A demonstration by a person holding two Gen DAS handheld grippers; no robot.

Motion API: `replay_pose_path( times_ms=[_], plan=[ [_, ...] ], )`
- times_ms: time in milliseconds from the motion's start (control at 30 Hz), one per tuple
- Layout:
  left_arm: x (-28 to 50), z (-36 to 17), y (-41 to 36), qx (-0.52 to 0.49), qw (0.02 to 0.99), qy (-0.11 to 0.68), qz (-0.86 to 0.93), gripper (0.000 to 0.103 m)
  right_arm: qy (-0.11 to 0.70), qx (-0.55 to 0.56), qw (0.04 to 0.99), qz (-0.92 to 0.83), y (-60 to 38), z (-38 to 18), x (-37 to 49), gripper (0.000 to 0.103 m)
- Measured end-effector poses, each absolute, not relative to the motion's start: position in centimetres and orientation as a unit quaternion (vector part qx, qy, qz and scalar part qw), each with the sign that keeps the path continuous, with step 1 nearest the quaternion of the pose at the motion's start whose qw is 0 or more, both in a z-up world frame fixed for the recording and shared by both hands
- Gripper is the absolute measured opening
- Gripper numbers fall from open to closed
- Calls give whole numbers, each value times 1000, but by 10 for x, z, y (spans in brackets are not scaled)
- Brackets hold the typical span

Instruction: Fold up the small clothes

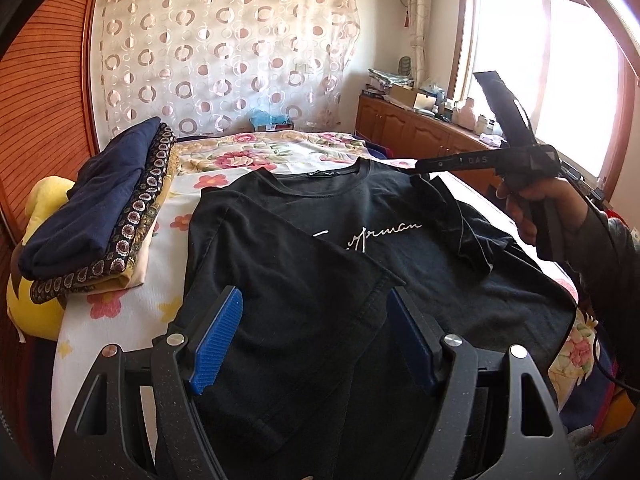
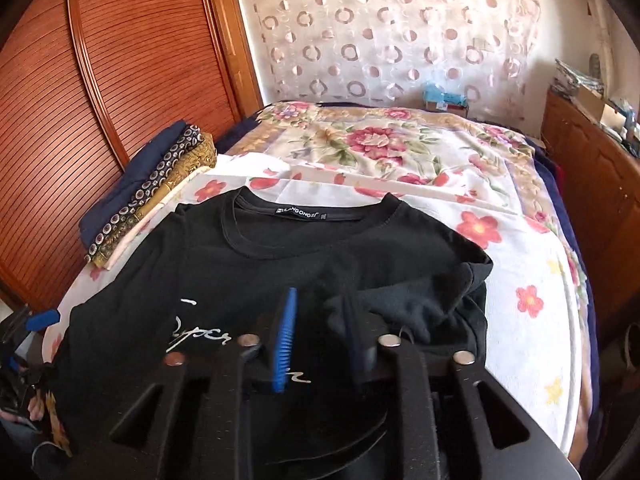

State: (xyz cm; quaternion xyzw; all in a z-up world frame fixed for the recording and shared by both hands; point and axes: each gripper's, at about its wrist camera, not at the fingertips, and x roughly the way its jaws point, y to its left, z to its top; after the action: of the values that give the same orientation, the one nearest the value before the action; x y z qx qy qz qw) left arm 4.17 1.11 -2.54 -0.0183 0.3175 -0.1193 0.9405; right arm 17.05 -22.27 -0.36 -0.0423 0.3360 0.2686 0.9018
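The black T-shirt (image 2: 304, 264) lay face up on the floral bed (image 2: 532, 264), collar at its far end, one side folded over the print. The left gripper (image 1: 316, 332) stood wide open above the shirt's near hem, gripping nothing. The right gripper (image 2: 320, 336) hung partly open over the bunched sleeve (image 2: 404, 304); contact with it could not be told. Folded clothes (image 1: 96, 216) were stacked beside the shirt.
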Motion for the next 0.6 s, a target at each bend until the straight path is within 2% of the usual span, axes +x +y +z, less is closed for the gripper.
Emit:
replay_pose_path(
  times_ms=[233, 600],
  plan=[
    [41, -28, 10, -22, 940, 318, -120, 75, 330, -64, 914, 228, -244, -10, 145, 34],
    [41, -28, 5, -16, 939, 319, -124, 75, 396, -17, 891, 220, -257, -48, 147, 35]
  ],
)
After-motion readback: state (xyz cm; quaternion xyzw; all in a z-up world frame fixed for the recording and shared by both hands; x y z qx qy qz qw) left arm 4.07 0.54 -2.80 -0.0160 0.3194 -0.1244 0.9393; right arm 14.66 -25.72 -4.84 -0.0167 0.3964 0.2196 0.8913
